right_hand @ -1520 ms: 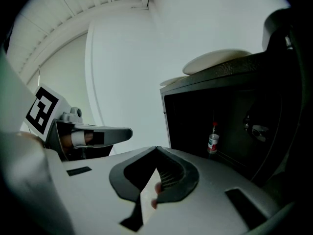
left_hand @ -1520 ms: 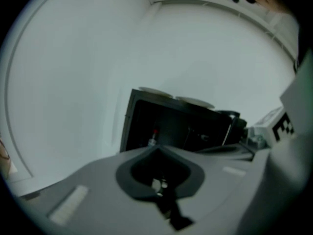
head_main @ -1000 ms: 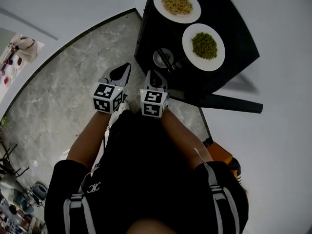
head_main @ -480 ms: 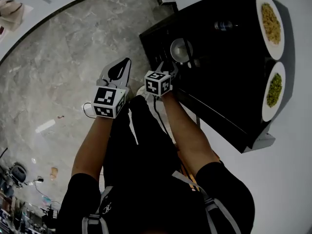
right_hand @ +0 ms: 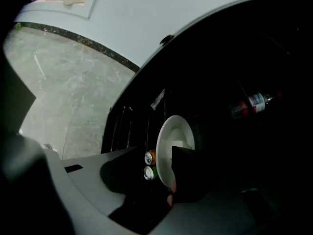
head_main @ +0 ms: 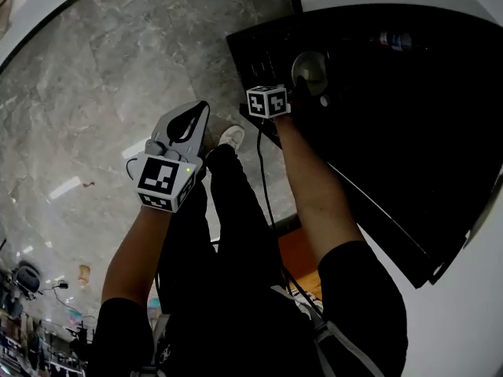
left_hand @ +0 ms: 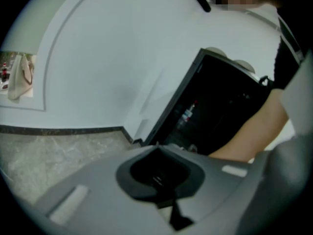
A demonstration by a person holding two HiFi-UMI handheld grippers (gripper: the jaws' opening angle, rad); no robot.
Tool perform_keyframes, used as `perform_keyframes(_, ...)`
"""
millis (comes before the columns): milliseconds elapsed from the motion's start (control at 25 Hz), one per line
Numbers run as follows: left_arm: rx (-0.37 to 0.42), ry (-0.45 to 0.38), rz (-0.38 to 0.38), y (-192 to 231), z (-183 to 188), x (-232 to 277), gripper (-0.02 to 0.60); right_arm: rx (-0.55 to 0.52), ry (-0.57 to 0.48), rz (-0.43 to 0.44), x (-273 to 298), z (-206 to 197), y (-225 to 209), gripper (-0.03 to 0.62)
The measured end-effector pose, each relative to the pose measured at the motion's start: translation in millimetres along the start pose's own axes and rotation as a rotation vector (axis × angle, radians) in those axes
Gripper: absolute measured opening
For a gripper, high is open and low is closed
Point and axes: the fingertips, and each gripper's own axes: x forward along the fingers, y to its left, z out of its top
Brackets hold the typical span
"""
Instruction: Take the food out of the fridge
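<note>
**Reaching in for the plate.** A low black fridge (head_main: 409,140) fills the upper right of the head view. Its dark interior is turned towards a person in black, who stands over a grey marble floor (head_main: 86,93) with a gripper in each hand.

The left gripper (head_main: 196,120) is at centre left, above the floor. Its jaws are pressed together on nothing, and it is held clear of the cabinet, by the look of it parked so the other hand can work. The right gripper (right_hand: 156,160) is thrust into the fridge at upper centre. Its jaws have just been opening and now stand wide apart, a spread that seems meant for a plate's rim.

The food to be taken out sits on a white plate (right_hand: 172,131) inside the fridge, at the middle of the right gripper view. It shows only as a pale portion, too dim to name.

The plate's lower rim lies in line with the gap between the jaws. In the frame the dark finger (right_hand: 193,180) overlaps the rim's right edge, and the grey finger (right_hand: 88,180) lies off to its left. Neither pad presses on the plate, and whether the dark one brushes it cannot be told.

A bottle (right_hand: 254,103) lies deeper in, to the right. An orange can (right_hand: 149,157) and a green can (right_hand: 148,173) sit just left of the rim — close enough, one judges, to be knocked as the plate comes out.
</note>
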Motion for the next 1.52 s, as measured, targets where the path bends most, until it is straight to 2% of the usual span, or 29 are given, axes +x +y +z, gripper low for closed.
perform_keyframes(80,-0.005,0.021,-0.010,4.8,-9.5,0.2,0.002,-0.004,0.042,0.000,16.4,-7.6,3.6,0.147)
perform_keyframes(240,-0.022,0.046,-0.007,11.9,-24.7,-0.2,0.002,-0.066,0.081,-0.071,27.0,-14.2,-7.6,0.145)
perform_keyframes(400,-0.043,0.060,-0.001,13.5,-34.0,0.1,0.002,-0.119,0.046,-0.099,21.9,-15.4,-3.2,0.043)
perform_keyframes(560,-0.045,0.051,-0.007,9.4,-31.5,-0.5,0.002,-0.203,0.005,-0.130,3.8,-15.8,6.5,0.044)
perform_keyframes(800,-0.057,0.028,0.000,15.5,-30.9,-10.5,0.002,-0.354,-0.147,-0.284,-28.5,2.7,12.5,0.011)
perform_keyframes(1000,-0.075,0.030,0.017,18.7,-48.8,-18.7,0.002,-0.348,-0.221,-0.359,-40.6,5.5,9.4,0.011)
perform_keyframes(1240,-0.063,0.015,0.026,15.8,-52.1,-27.8,0.002,-0.401,-0.338,-0.387,-69.4,21.9,12.7,0.011)
perform_keyframes(1520,-0.039,-0.053,0.044,3.4,-11.5,-47.8,0.002,-0.509,-0.525,-0.370,-146.3,50.9,22.3,0.011)
